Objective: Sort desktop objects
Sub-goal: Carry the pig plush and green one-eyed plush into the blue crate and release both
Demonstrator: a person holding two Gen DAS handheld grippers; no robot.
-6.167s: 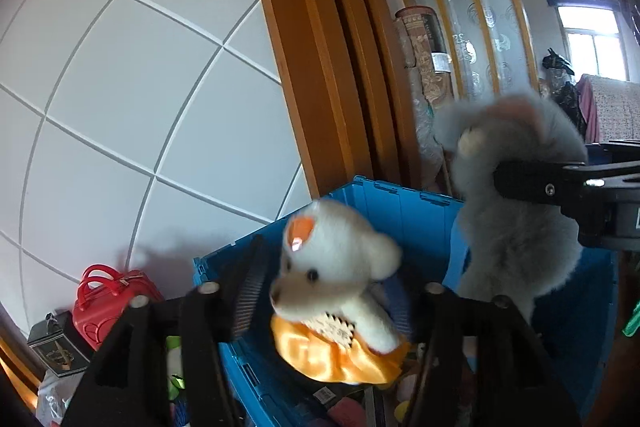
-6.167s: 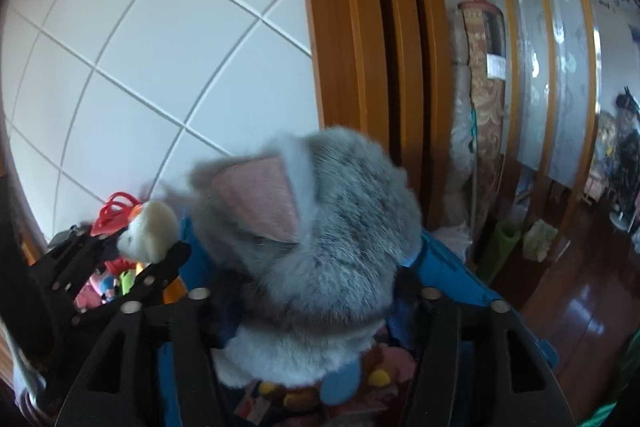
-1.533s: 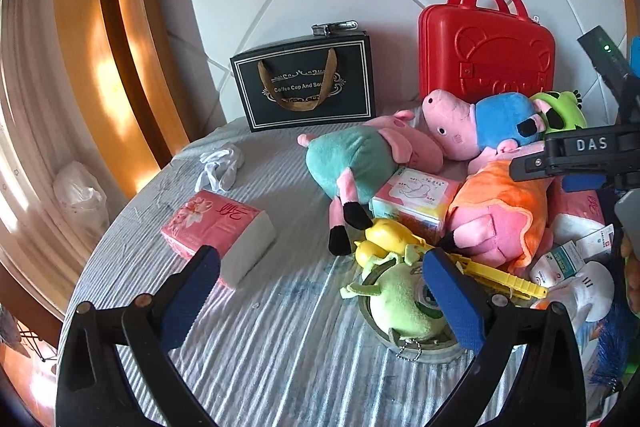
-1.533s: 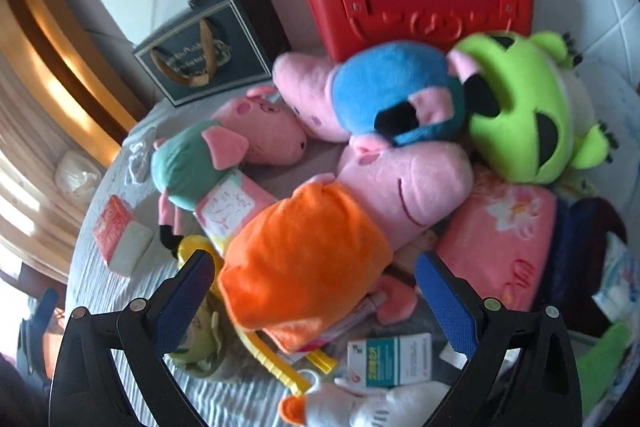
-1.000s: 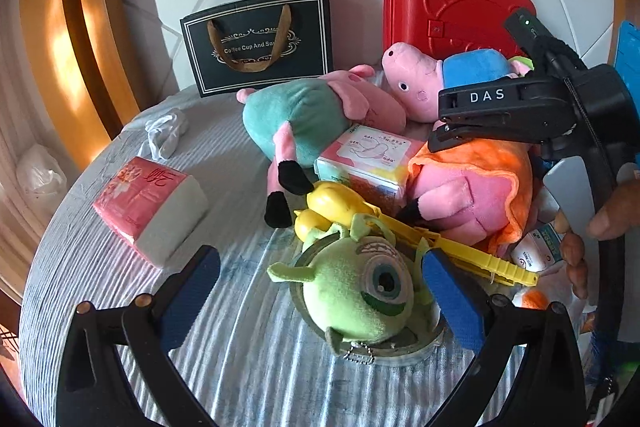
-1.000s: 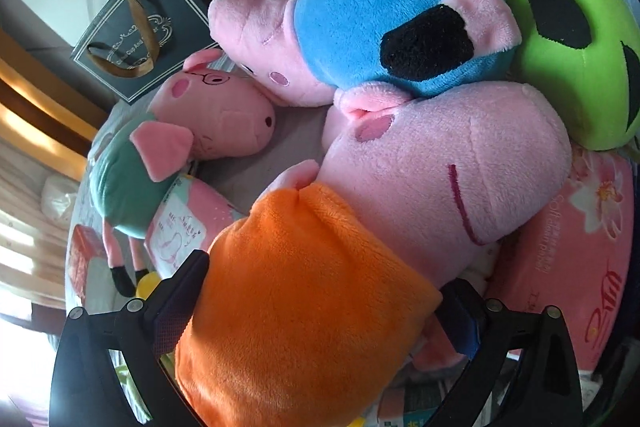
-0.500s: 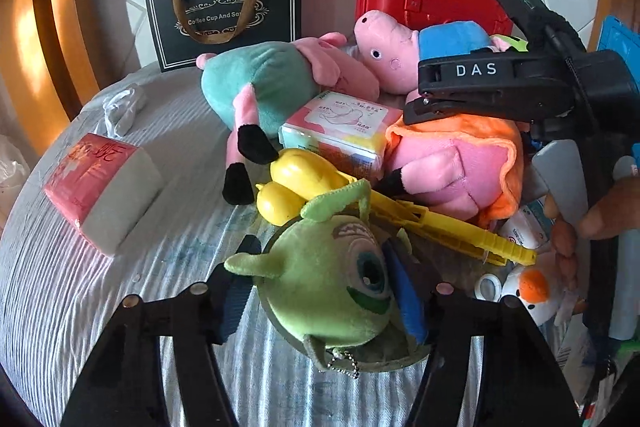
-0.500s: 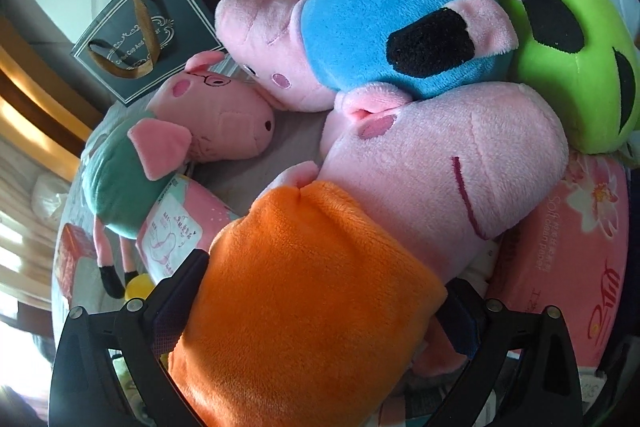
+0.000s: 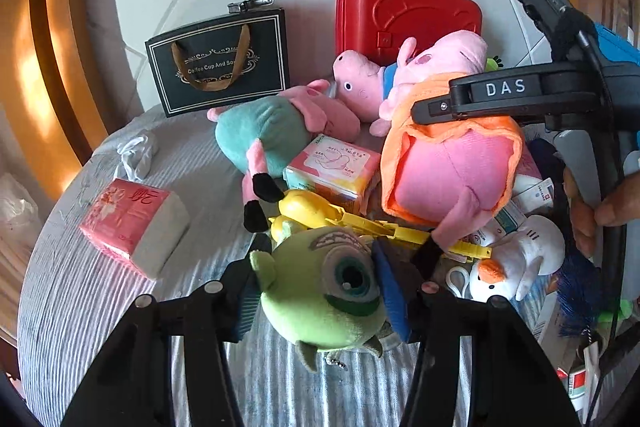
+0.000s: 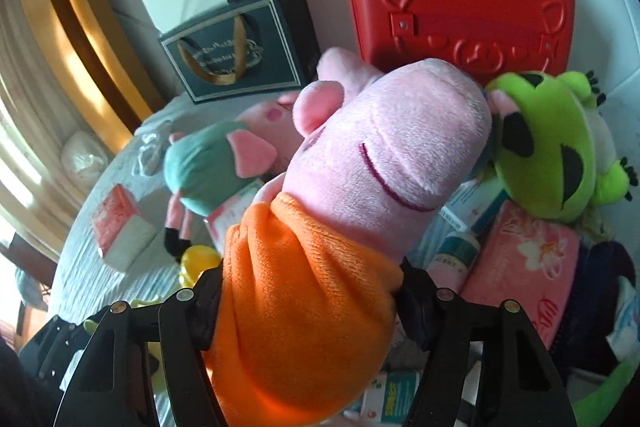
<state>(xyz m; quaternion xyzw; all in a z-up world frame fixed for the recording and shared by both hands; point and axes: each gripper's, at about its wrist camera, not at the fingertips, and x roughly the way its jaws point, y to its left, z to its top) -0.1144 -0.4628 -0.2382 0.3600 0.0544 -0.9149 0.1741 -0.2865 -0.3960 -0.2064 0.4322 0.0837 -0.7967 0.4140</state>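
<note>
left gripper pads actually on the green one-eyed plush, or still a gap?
Touching. The left wrist view shows both blue pads of the left gripper pressed against the sides of the green one-eyed plush, no gap.

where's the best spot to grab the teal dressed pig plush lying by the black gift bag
Probably the round teal body of the teal-dressed pig plush, coming from above with the fingers across its width. It lies on its side on the table, its body the thickest soft part and uncovered. Its legs are thin, and its head presses against the blue-dressed pig plush.
</note>
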